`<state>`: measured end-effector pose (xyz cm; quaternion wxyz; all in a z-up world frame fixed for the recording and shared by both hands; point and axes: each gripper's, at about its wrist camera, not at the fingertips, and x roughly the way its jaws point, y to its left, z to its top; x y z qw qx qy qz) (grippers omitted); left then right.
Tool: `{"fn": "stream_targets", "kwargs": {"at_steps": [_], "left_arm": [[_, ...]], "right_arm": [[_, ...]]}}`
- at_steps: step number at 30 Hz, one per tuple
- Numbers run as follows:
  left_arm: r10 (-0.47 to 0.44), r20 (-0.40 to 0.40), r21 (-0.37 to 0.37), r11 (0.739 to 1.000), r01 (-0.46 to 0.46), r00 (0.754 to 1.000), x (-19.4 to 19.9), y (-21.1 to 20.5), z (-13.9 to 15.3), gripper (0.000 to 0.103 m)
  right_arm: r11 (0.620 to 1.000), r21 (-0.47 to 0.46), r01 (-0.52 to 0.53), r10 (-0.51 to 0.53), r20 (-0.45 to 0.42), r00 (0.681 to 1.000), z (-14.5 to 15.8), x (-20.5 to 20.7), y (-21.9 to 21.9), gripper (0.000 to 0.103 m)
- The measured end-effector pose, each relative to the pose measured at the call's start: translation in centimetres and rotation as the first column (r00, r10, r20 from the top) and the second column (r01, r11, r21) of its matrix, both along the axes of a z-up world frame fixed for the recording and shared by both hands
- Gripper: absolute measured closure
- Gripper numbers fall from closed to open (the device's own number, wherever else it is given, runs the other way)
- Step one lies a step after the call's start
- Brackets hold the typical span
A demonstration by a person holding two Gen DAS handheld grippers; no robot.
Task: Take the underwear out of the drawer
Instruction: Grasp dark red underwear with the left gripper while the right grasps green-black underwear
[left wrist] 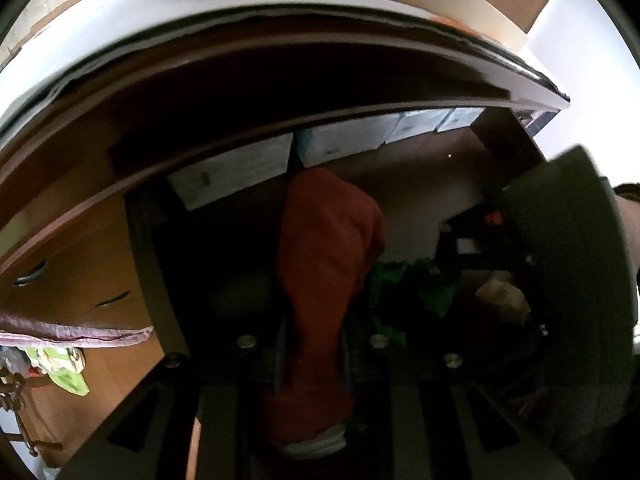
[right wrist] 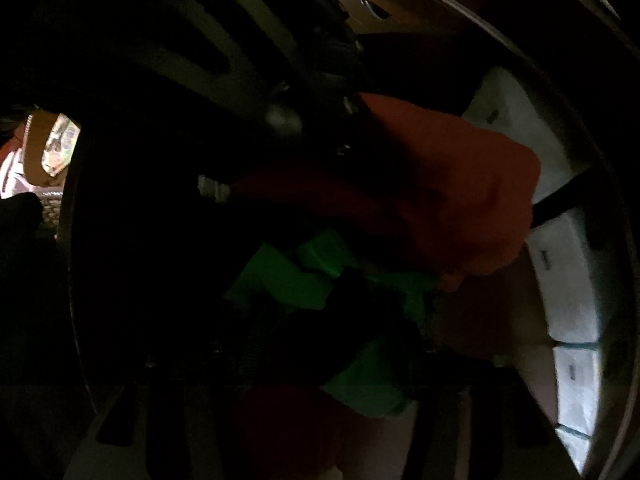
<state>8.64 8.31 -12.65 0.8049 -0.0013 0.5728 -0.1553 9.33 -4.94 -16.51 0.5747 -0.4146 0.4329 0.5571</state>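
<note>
We have the red underwear [left wrist: 324, 264] clenched in the left hand-held gripper [left wrist: 312, 364], the cloth bunched between its fingers and hanging forward of them over the open drawer [left wrist: 432, 168], still inside its walls. The right hand-held gripper [right wrist: 320, 364] is down among the green garment [right wrist: 288, 276] just below the red one; its view is too dark for us to tell whether its jaws bite cloth or stand free. To do this step well, we judge that the left should lift the red piece straight up and clear of the counter [left wrist: 120, 76] edge that overhangs ahead, while the right takes only one garment, not a tangle. The white boxes [left wrist: 240, 168] lie beyond the left fingers at the drawer's back. Both hand-held grippers point steeply downward into the drawer, close together.
</note>
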Motion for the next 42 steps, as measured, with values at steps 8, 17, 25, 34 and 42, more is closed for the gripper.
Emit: {"fn": "stream_targets", "kwargs": {"at_steps": [8,17,25,34,42], "left_arm": [[0.033,0.047,-0.052,0.998,-0.031,0.998,-1.1,0.2,1.1,0.084],[0.086,0.11,-0.103,0.992,-0.075,0.99,-1.9,-0.2,2.5,0.084],[0.175,0.196,-0.145,0.978,-0.148,0.965,-2.7,0.2,4.0,0.084],[0.221,0.251,-0.166,0.969,-0.183,0.943,-3.5,0.1,4.3,0.084],[0.235,0.284,-0.16,0.967,-0.196,0.93,-4.1,-0.5,4.3,0.084]], "right_arm": [[0.983,0.055,0.173,-0.171,-0.035,0.985,2.4,2.3,-3.7,0.082],[0.916,0.148,0.372,-0.359,-0.108,0.927,4.3,4.1,-7.6,0.082],[0.833,0.238,0.499,-0.472,-0.167,0.866,5.3,5.9,-10.4,0.082],[0.748,0.317,0.584,-0.526,-0.254,0.811,6.2,4.3,-13.5,0.082],[0.688,0.361,0.629,-0.545,-0.316,0.777,6.5,4.1,-16.8,0.082]]}}
